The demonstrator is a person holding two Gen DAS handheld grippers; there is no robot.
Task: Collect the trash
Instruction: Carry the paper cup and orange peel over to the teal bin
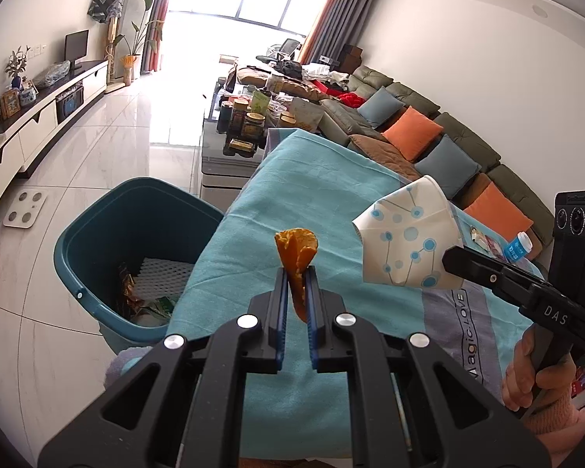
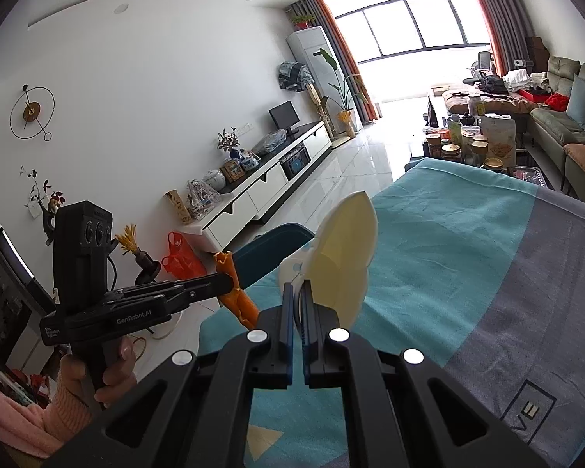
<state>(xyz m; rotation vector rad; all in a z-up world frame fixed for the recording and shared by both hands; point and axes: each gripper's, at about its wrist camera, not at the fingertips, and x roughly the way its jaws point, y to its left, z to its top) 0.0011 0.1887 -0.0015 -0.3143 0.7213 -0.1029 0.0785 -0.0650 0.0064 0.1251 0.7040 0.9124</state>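
My left gripper is shut on a piece of orange peel and holds it above the turquoise cloth; the peel also shows in the right wrist view. My right gripper is shut on a crushed white paper cup with blue dots, held above the cloth; the cup shows in the left wrist view to the right of the peel. A teal trash bin stands on the floor left of the table, with wrappers and white foam inside.
A plastic bottle and small wrappers lie on the cloth behind the cup. A cluttered coffee table lies beyond, a sofa with cushions at right, a white TV cabinet at left.
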